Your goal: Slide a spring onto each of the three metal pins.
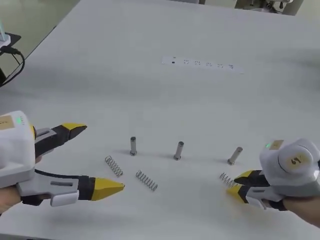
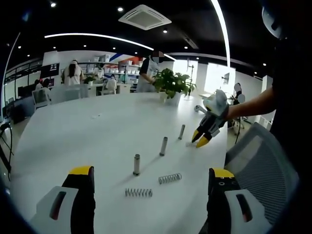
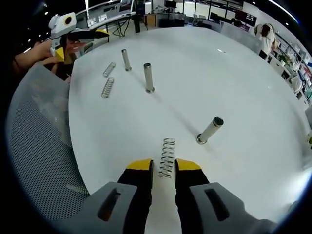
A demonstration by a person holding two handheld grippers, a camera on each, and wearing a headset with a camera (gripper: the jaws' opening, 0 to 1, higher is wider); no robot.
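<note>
White table [image 1: 150,100], broad and bare-topped, takes up most of the head view. A flat white power strip [image 1: 202,63] lies on its far side.

Left gripper [image 1: 91,158]: low at the left edge of the head view, jaws spread wide, nothing between them. Yellow tips point toward the pins but stand well apart from them. Its own view looks between the two jaws at the parts on the table.

Right gripper [image 1: 239,184]: low at the right, tips down near the tabletop. Jaws drawn close together, narrow gap only. In its own view the near end of one spring sits in that gap, with a sliver of table showing either side of the coil, so not clamped.

Three metal pins stand on end in a row across the table: left pin [image 1: 133,146], middle pin [image 1: 178,150], right pin [image 1: 235,155]. All are bare.

Three springs lie flat on the table, on the near side of the pins. Left spring [image 1: 113,166] is near the left pin. Middle spring [image 1: 146,180] lies just beside it, between the left and middle pins. Right spring [image 1: 226,178] lies near the right pin's base, its end at the right gripper's tips.
</note>
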